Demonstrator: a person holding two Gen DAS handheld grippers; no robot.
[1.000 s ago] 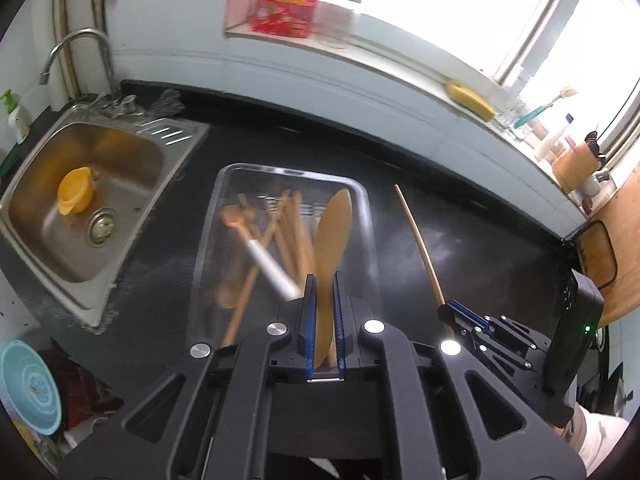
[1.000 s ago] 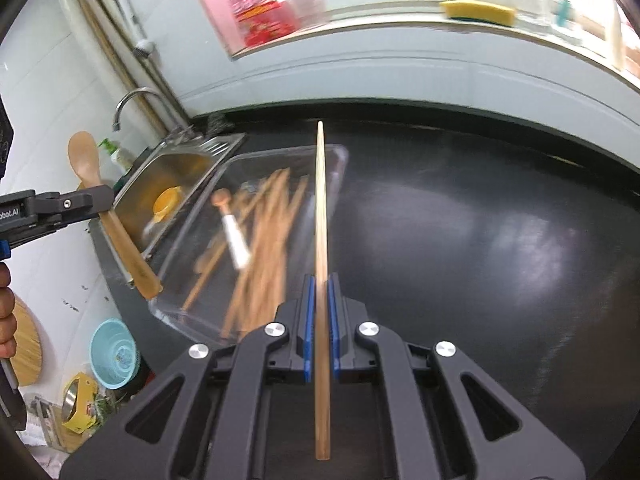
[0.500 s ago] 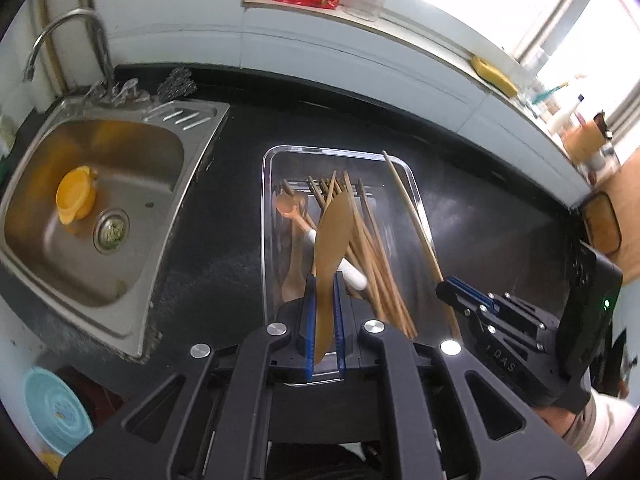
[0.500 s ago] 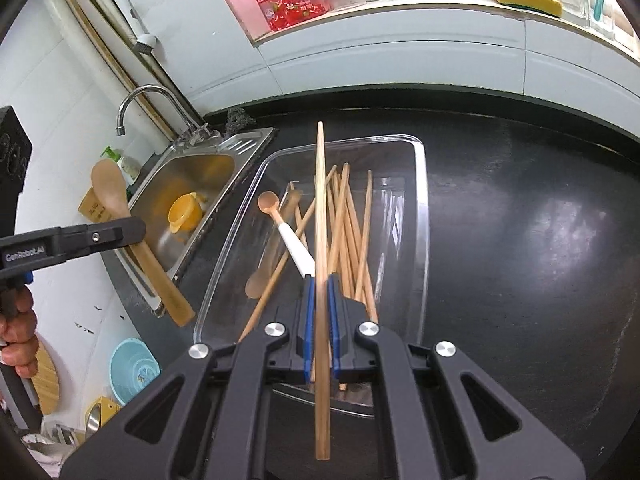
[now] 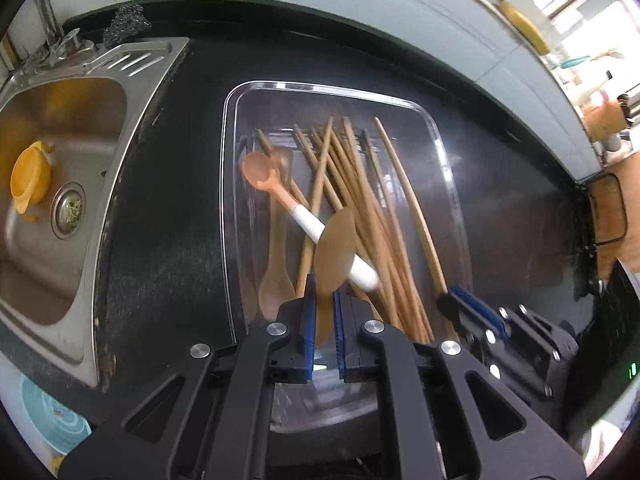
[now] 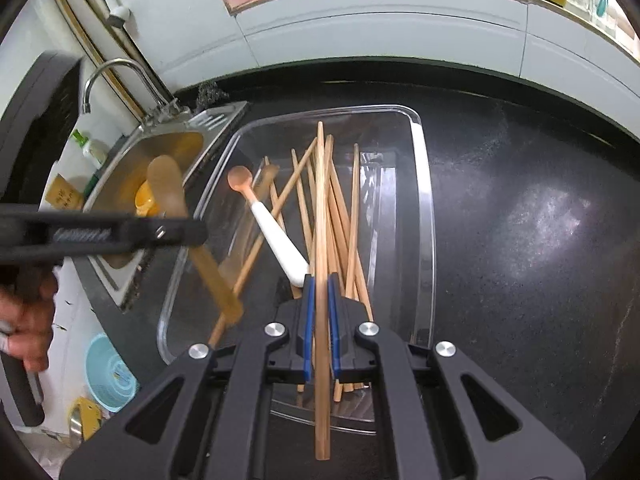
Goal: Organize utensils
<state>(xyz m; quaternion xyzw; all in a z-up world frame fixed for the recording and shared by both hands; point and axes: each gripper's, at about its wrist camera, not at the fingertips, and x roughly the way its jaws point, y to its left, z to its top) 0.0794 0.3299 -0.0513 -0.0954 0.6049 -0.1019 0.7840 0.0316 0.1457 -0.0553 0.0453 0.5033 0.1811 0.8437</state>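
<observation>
A clear plastic tray [image 5: 229, 168] lies on the black counter and holds several wooden chopsticks [image 5: 356, 184], a flat wooden spoon [image 5: 275, 276] and a pink spoon with a white handle [image 5: 308, 220]. My left gripper [image 5: 323, 296] hangs low over the tray's near end, shut on a wooden spoon [image 5: 335, 248]. In the right wrist view this same left gripper [image 6: 192, 233] grips the wooden spoon [image 6: 166, 184] at the tray's left rim [image 6: 200, 236]. Beside it, my right gripper [image 6: 320, 286] is shut on a long chopstick [image 6: 321, 200] that points down the tray's length.
A steel sink [image 5: 96, 216] with an orange cup [image 5: 30, 176] lies left of the tray, a steel scourer [image 5: 126, 20] behind it. A hand [image 6: 28, 320] holds the left tool. Bare black counter [image 6: 520, 220] stretches right of the tray. A blue basket [image 6: 110, 372] sits below.
Both grippers have come forward and down over the tray, still gripping the spoon and the chopstick. The left one dropped most and the tray now fills its view.
</observation>
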